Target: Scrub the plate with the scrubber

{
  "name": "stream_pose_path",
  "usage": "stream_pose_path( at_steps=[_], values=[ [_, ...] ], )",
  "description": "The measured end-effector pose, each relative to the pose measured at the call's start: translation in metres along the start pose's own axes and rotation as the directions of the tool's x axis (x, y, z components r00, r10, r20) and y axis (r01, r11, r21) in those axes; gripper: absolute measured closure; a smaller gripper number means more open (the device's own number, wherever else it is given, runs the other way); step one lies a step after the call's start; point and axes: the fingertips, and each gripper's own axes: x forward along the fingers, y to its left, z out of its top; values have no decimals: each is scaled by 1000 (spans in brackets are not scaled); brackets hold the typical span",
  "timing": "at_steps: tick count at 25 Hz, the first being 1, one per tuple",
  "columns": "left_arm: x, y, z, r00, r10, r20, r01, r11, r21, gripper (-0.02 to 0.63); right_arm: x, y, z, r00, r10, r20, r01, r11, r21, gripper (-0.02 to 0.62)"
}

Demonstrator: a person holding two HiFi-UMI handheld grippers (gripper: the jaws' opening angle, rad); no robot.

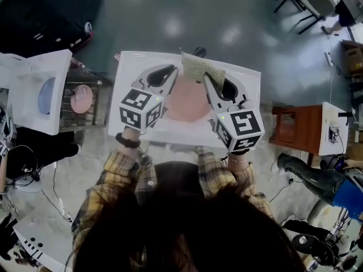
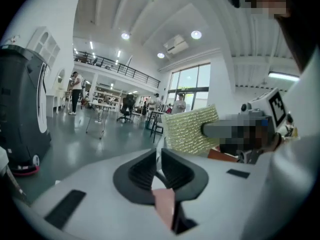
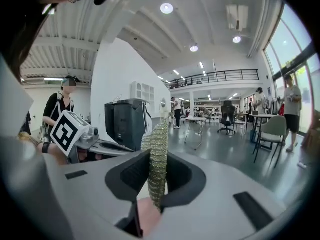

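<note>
Plate [image 1: 187, 101], pink and round, lay flat near the middle of the white table [image 1: 127, 64], about midway between its left and right edges. Your left gripper [image 1: 167, 72] reached in from the table's left side, and in the left gripper view its jaws [image 2: 157, 156] stood almost together, with the plate's thin rim [image 2: 164, 204] running up between them, so they appeared to be pinching that rim. Your right gripper [image 1: 209, 77] came in from the right side, and the right gripper view showed its jaws [image 3: 159, 159] pressed onto a golden mesh scrubber [image 3: 157, 134], which stood upright on edge between the pads. From the head view the scrubber [image 1: 198, 67] hung over the plate's far rim, toward the table's far edge; you could not tell whether it touched the plate. The plate looked stiff and fairly light, with a smooth surface that would likely slide on the table once you pushed on it, so a grip on the left rim was a sensible anchor, kept firm but not hard enough to chip or tip it. The scrubber looked soft, springy and very light; it would fold under pressure, so it was best held at one end, as you had it, with the free end left to meet the plate.
</note>
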Motion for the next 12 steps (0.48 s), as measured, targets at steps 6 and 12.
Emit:
stream_pose_path(
  at_steps=[6,12],
  values=[
    [-18,-43,67,989,-89,114,79,993,86,588,-27,-7,59,990,-23,142,31,998,-51,520],
    [-38,-64,106,971,-100,215,70,987,143,592,-44,-7,80,980,-29,195,44,996,-75,520]
  ],
)
